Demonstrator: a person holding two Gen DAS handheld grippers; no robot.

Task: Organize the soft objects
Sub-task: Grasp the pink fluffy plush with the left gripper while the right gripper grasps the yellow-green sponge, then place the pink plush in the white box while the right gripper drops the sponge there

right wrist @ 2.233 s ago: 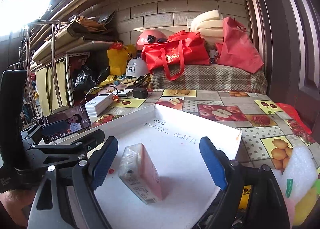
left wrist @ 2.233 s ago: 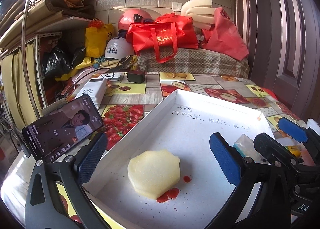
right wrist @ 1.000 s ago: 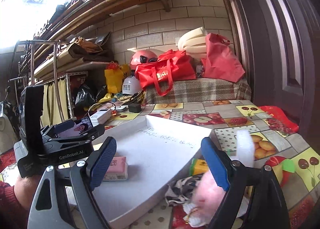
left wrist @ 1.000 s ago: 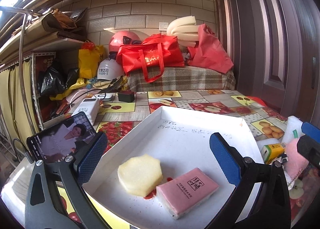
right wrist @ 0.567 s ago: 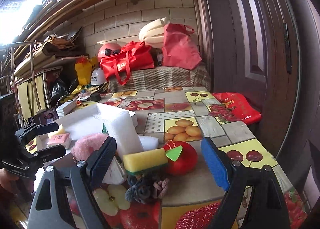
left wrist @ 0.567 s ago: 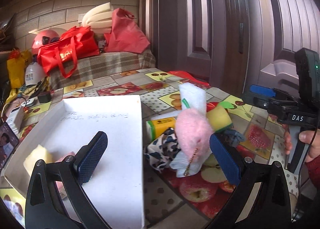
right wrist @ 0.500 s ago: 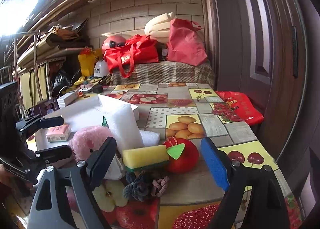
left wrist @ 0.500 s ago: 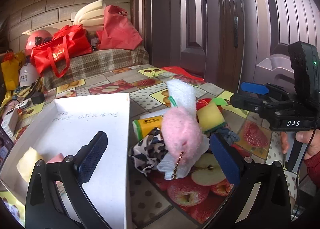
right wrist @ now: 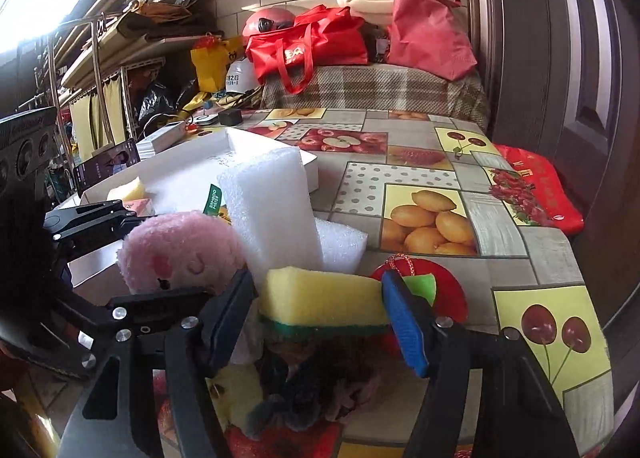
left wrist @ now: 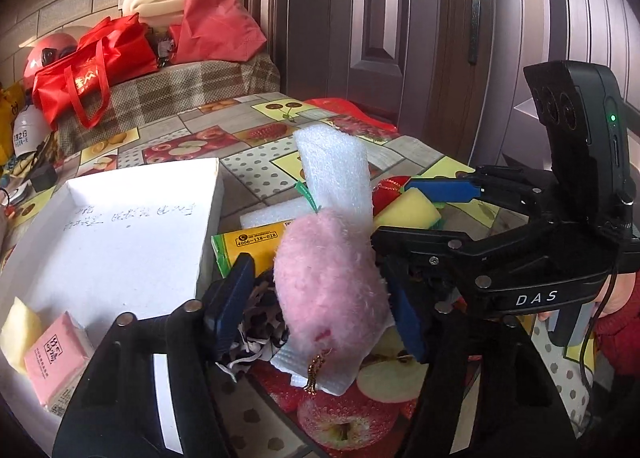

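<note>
A pile of soft things lies right of the white box (left wrist: 208, 218). My left gripper (left wrist: 320, 306) straddles the pink plush toy (left wrist: 328, 286); its jaws are closing, the pads close beside the plush with no visible squeeze. My right gripper (right wrist: 320, 314) straddles the yellow sponge (right wrist: 324, 298), jaws also closing, pads at its two ends. A white foam block (right wrist: 272, 210) leans up behind both. The box holds a pale yellow sponge piece (left wrist: 16, 326) and a pink tissue pack (left wrist: 56, 358).
A yellow-green tissue pack (left wrist: 248, 246), a spotted cloth (left wrist: 260, 322), a red apple-shaped toy (right wrist: 444, 294) and a dark knitted item (right wrist: 304, 390) share the pile. A red packet (right wrist: 536, 190) lies at the table's right edge by the door. Red bags (right wrist: 308, 42) stand at the back.
Both grippers swung away from the box to the pile at its right. The left jaws narrowed around the pink plush, the right jaws around the yellow sponge.
</note>
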